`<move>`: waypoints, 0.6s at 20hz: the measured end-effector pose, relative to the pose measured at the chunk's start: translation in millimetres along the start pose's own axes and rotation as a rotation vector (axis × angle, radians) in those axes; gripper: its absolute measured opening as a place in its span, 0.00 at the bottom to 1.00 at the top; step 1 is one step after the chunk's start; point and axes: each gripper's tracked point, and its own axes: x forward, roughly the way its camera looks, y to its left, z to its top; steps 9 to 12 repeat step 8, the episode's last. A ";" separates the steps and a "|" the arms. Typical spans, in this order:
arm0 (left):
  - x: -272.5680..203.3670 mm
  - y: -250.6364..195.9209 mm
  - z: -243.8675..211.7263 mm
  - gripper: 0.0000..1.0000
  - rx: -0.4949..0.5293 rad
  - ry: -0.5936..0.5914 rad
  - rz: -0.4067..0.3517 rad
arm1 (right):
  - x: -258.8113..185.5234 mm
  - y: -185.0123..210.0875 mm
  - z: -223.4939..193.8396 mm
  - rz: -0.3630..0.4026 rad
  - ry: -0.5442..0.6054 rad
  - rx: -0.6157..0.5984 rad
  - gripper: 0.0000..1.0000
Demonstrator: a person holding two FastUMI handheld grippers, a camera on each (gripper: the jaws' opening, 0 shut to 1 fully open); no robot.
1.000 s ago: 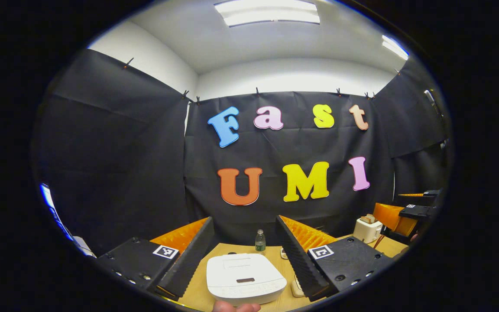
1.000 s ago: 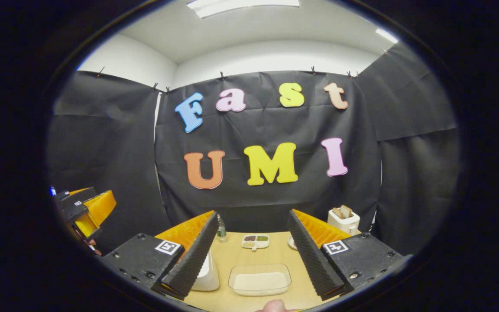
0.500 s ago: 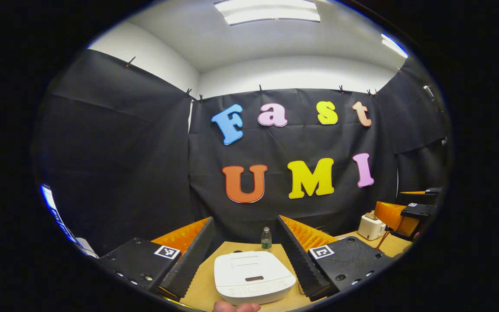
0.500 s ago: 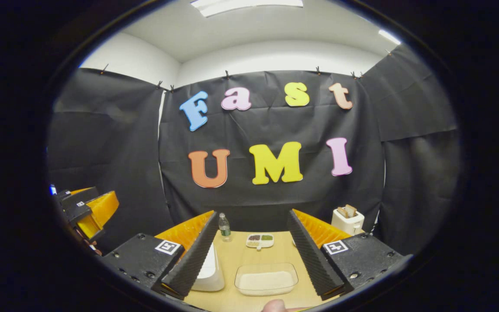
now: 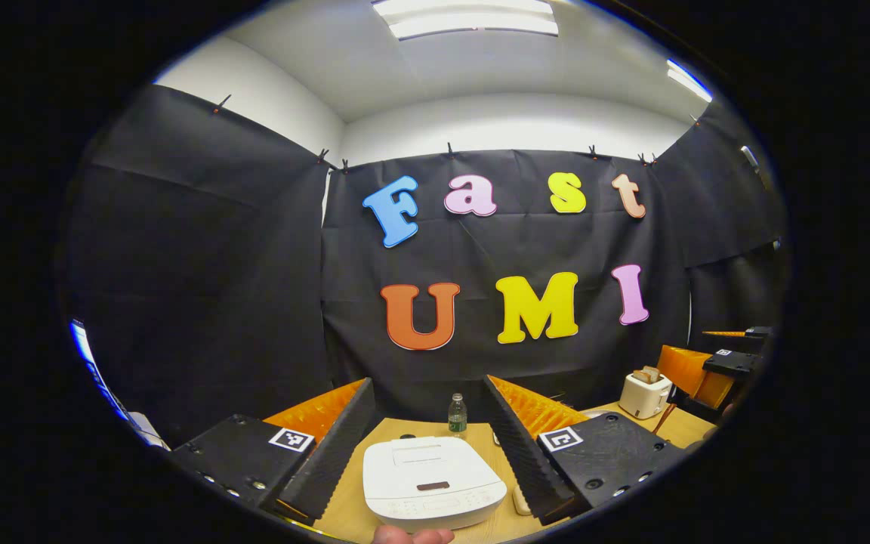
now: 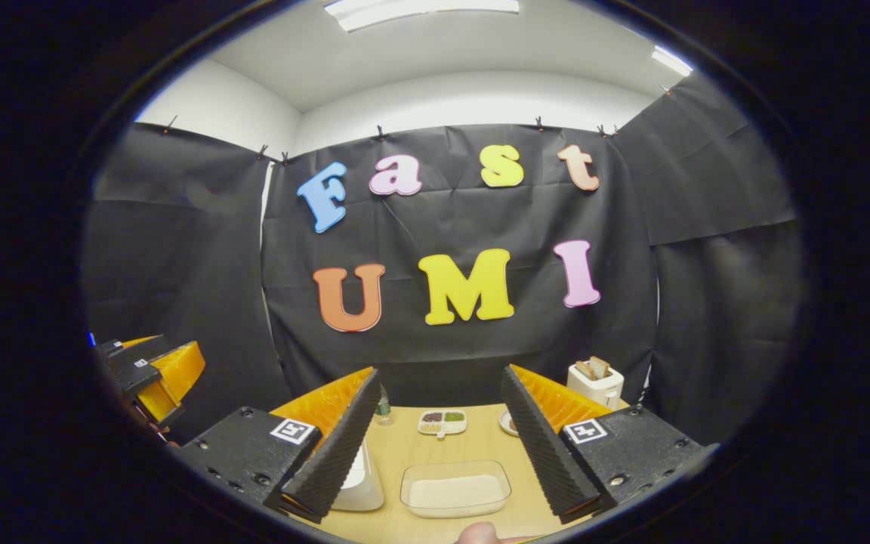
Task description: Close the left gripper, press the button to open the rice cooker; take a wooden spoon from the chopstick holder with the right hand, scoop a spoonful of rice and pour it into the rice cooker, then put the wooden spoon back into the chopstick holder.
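Two grippers, left gripper (image 5: 429, 446) and right gripper (image 6: 439, 446), both with fingers spread apart, holding nothing. White rice cooker (image 5: 432, 481) lid down, near, on wooden table (image 5: 348, 508). Clear rice container (image 6: 455, 488) near, right of cooker.

The left gripper (image 5: 429, 389) hangs above the table (image 5: 344, 510) with its jaws spread wide. Between its fingers sits the white rice cooker (image 5: 433, 483), lid down. A small bottle (image 5: 456, 415) stands just behind the cooker. Farther right a toaster (image 5: 645, 395) stands near the table's edge, and the right gripper (image 5: 714, 369) hangs beside it.
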 end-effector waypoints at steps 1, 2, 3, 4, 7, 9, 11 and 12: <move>-1.9 -1.6 -0.3 0.93 -0.003 -0.001 -0.003 | -0.3 -2.3 0.3 -0.002 0.000 0.001 1.00; -2.8 -3.4 -0.5 0.93 -0.004 0.000 -0.008 | -0.4 -3.6 0.4 -0.004 0.002 0.001 1.00; -2.1 -7.1 -2.0 0.93 -0.005 0.003 -0.016 | -0.4 -4.8 0.4 -0.004 0.002 -0.001 1.00; -2.2 -10.8 -2.3 0.93 -0.004 0.004 -0.025 | 0.9 -6.5 0.8 -0.007 0.004 -0.003 1.00; -1.4 -18.7 -2.0 0.93 0.001 -0.002 -0.036 | -0.6 -8.7 5.3 -0.004 -0.003 0.004 1.00; -1.9 -21.0 -2.3 0.93 0.001 0.000 -0.039 | -0.1 -9.6 7.2 -0.005 -0.010 0.007 1.00; -1.9 -21.0 -2.3 0.93 0.001 0.000 -0.039 | -0.1 -9.6 7.2 -0.005 -0.010 0.007 1.00; -1.9 -21.0 -2.3 0.93 0.001 0.000 -0.039 | -0.1 -9.6 7.2 -0.005 -0.010 0.007 1.00</move>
